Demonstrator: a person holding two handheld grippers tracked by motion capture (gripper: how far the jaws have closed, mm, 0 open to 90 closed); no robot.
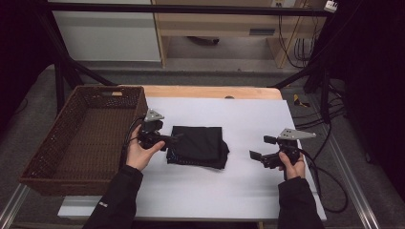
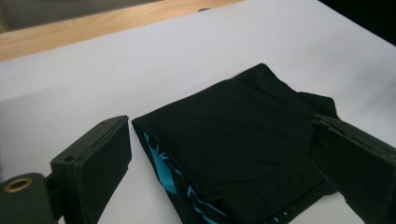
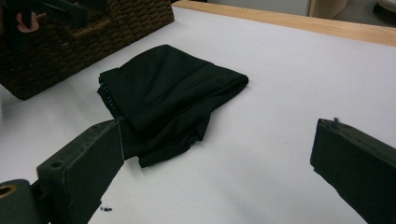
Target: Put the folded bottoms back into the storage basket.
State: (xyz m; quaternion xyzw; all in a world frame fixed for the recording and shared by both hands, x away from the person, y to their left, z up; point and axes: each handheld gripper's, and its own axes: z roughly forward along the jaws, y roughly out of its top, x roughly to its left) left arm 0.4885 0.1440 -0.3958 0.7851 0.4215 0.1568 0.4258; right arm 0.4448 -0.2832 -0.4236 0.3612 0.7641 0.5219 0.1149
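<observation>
On the white worktop (image 1: 248, 191), a folded black garment (image 1: 197, 145) waits at its middle, beside the wicker basket (image 1: 50, 164).

Left claw (image 2: 219, 158) stands wide apart around the garment's near edge, touching nothing yet; right claw (image 3: 217, 172) hangs apart too, well off to the side. I judge the step to be the approach for a pick-up (likely toward the basket): next the left jaws must settle lower and close on every layer. Turquoise print (image 2: 161, 175) peeks from the fold, unreadable.
</observation>
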